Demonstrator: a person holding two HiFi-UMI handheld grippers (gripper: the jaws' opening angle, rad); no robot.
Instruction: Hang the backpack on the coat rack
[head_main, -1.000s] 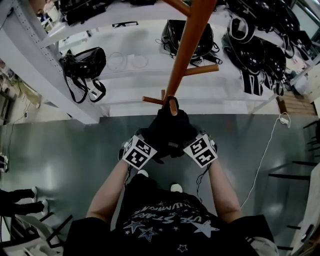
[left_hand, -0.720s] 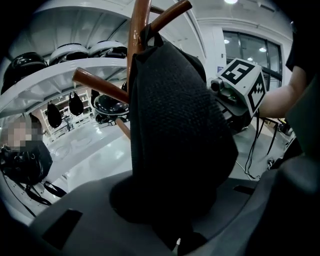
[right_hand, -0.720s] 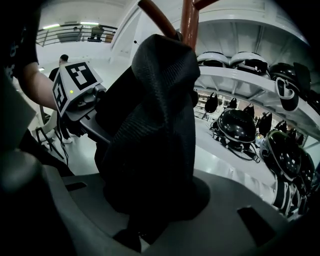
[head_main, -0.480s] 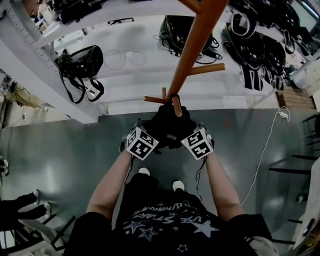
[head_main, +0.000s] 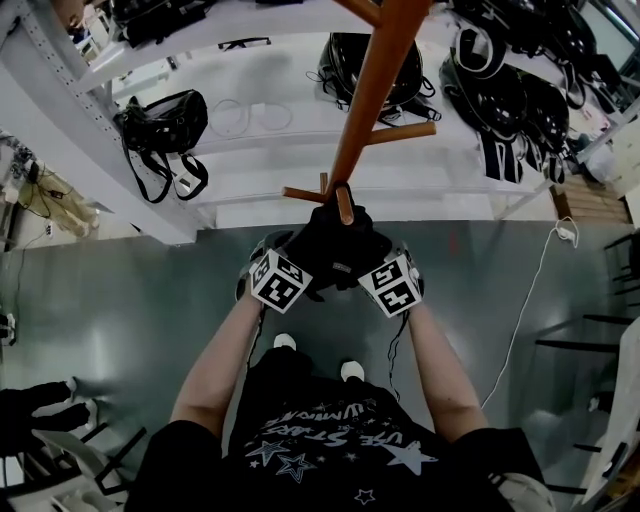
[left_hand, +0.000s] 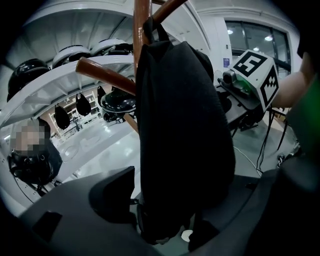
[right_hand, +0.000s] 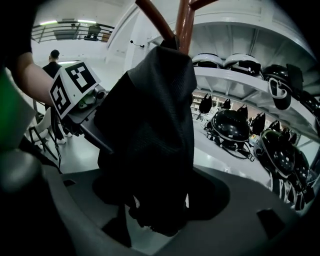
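The black backpack (head_main: 335, 245) hangs by its top loop (left_hand: 150, 25) from a brown peg (head_main: 345, 205) of the wooden coat rack (head_main: 375, 90). My left gripper (head_main: 277, 275) and right gripper (head_main: 392, 280) flank it at its lower sides. In the left gripper view the backpack (left_hand: 182, 140) fills the space between my left gripper's (left_hand: 165, 210) opening jaws, and the fingers stand off the fabric. In the right gripper view the backpack (right_hand: 150, 145) hangs between my right gripper's (right_hand: 160, 210) opening jaws, which are also off it.
White shelves (head_main: 250, 170) behind the rack hold a black handbag (head_main: 165, 125) and several black helmets (head_main: 500, 95). A white cable (head_main: 530, 300) trails over the grey floor at the right. Another person's legs (head_main: 30, 400) show at the lower left.
Both hands and the backpack have edged closer to the rack's pole. The backpack's loop stays over the peg.
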